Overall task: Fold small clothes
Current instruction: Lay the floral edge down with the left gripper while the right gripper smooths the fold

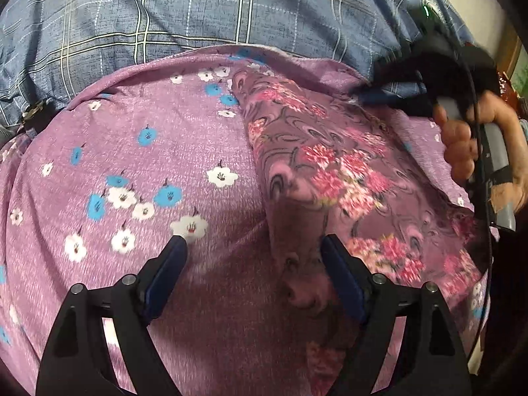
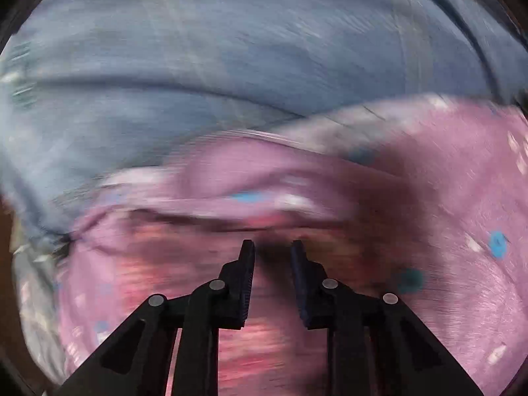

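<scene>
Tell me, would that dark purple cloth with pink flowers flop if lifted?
Probably floppy: the dark purple cloth with pink flowers already lies in soft folds and drapes over the lilac flowered fabric. It looks thin, so likely light. It may sag between grip points.
</scene>
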The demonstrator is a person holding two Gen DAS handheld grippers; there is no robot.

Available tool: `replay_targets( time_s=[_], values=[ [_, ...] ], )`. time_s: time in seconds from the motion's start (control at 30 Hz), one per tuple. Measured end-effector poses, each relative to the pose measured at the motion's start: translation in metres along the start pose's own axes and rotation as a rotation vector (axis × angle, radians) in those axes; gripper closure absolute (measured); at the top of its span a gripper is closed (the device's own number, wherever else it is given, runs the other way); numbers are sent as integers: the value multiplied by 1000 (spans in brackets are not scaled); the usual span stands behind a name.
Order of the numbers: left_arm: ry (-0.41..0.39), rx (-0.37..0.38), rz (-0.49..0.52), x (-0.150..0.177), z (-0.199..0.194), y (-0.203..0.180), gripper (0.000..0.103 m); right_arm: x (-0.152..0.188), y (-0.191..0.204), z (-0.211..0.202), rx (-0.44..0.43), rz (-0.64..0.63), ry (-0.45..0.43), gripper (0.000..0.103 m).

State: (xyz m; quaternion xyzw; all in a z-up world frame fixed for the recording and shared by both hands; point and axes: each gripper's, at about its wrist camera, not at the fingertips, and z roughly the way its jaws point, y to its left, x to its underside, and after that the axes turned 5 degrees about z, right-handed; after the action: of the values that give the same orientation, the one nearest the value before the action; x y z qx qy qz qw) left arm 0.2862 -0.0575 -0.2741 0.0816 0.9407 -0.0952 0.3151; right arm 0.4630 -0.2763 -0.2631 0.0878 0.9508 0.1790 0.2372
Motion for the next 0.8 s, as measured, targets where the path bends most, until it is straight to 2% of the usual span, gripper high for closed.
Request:
replay_targets(
  time_s=[0.07, 0.1, 0.17, 0.2, 0.23, 0.27, 0.33, 0.4, 0.43, 0.53, 0.6, 0.7, 0.77, 0.8],
  values=[
    [-15, -11, 36, 4, -7, -5, 19, 11, 31, -1, -81, -69, -1, 78],
    [-16, -17, 50, 5, -8, -6, 19, 14, 43, 7, -84, -88, 11, 78],
    [-7, -27, 61, 9, -6, -7, 17, 23, 62, 49, -70, -124, 103, 79],
    [-6, -32, 52, 11, -4, -6, 16, 29, 64, 72, -24, -125, 151, 80],
    [-15, -33, 44, 14, -3, -4, 11, 33, 64, 75, -18, -136, 93, 80],
    [-33, -42, 44, 16, -3, -3, 5, 36, 67, 69, -10, -154, 59, 80],
    [-52, -62, 44, 18, -1, 0, 0, 41, 62, 53, -21, -128, 97, 79],
    [-46, -52, 27, 17, 2, 1, 0, 53, 49, 17, -72, -103, 54, 78],
    [-45, -55, 18, 18, 2, 1, 0, 57, 43, 3, -70, -109, 24, 77],
    [-52, -101, 24, 18, 2, -4, 0, 103, 17, -62, 30, -142, -102, 70],
    [-68, -138, 39, 20, 1, -9, 0, 125, 2, -82, 74, -130, -143, 68],
    [-74, -160, 34, 20, 0, -12, 0, 156, -28, -97, 152, -111, -171, 68],
    [-81, -174, 44, 22, -2, -15, 0, 167, -37, -77, 170, -84, -128, 69],
    [-91, -188, 57, 22, -3, -17, 0, 172, -40, -76, 175, -99, -164, 70]
  ],
)
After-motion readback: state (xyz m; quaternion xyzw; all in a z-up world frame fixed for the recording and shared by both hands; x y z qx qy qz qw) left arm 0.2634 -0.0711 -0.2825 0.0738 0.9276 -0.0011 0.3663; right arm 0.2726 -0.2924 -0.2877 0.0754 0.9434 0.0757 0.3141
